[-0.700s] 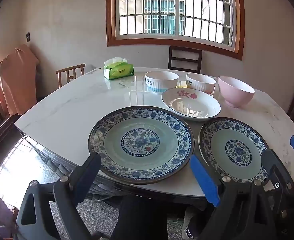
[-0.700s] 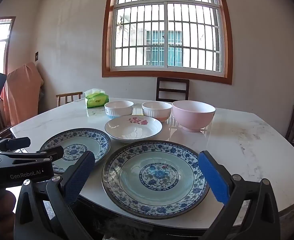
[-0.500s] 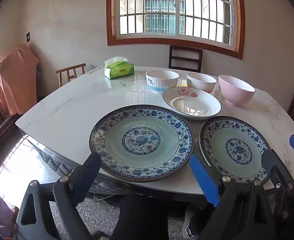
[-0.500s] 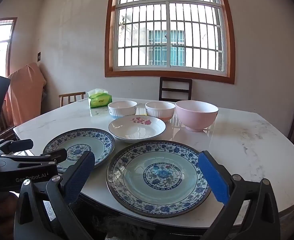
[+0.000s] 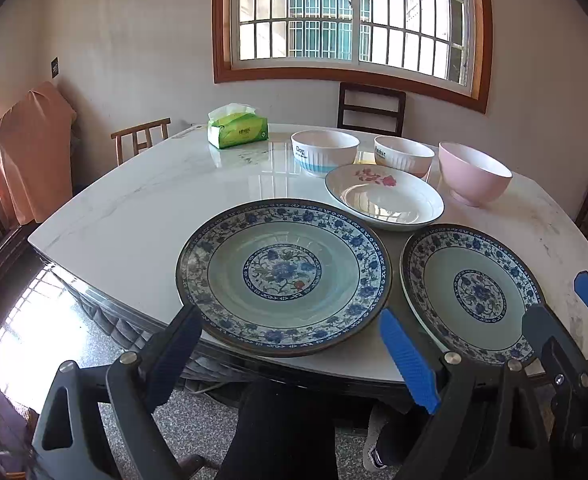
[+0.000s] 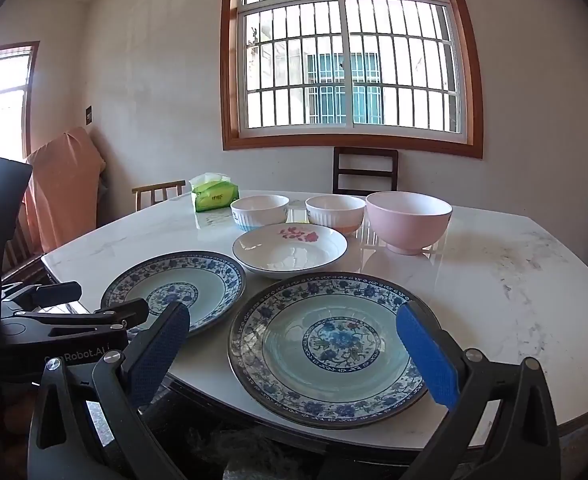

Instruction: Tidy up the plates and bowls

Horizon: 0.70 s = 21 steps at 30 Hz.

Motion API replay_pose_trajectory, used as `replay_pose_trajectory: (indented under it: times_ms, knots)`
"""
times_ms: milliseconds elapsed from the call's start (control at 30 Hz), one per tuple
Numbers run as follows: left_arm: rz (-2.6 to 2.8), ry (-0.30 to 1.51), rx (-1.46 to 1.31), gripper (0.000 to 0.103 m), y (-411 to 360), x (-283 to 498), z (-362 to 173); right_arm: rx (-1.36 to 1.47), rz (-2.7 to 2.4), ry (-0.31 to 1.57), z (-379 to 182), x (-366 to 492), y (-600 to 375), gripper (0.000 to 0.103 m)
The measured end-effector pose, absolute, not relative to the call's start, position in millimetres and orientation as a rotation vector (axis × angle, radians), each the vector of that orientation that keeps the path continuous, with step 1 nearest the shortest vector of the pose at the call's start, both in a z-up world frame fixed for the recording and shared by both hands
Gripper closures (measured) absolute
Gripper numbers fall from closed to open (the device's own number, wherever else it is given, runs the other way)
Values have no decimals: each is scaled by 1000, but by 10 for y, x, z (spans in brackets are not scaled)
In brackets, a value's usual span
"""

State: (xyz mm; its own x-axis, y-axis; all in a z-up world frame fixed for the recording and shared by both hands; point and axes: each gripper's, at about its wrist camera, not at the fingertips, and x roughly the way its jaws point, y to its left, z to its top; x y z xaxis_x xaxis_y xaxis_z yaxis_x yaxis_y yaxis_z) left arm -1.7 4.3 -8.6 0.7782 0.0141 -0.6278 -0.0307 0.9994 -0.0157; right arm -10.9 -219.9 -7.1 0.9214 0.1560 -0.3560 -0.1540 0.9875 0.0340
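Left wrist view shows our left gripper (image 5: 294,354) hanging just off the near edge of the white marble tabletop (image 5: 142,216). Its jaws are wide apart and hold nothing. Right in front of it, a big round plate with blue flowers and a pale green middle (image 5: 284,276) lies flat by the near edge. A second plate with the same blue flowers (image 5: 472,294) lies just beside it, closer to the near right corner. We cannot tell if the two rims touch.

Behind them, near the middle of the tabletop, sits a white shallow dish with pink flowers (image 5: 384,198). Past it we see three bowls in a row toward the far edge: a white bowl with a blue band at the bottom (image 5: 324,153), a white ribbed bowl (image 5: 403,155) and a plain pink bowl (image 5: 474,178). All three stand upright and apart from each other. A green pack of tissues (image 5: 237,127) sits by the far left corner.

From the right wrist view, our right gripper (image 6: 294,350) hangs over the near edge, above the second blue plate. Its jaws are wide open too, one on each side of that plate, and we do not see them touching it. Two wooden chairs stand behind the tabletop.
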Motion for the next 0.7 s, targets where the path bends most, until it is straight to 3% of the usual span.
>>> replay_pose_trajectory:
  times_ms: [700]
  knots:
    - [14,702,-16,10,19,-23,-93,95,254,402,-129,-77,-2250,5]
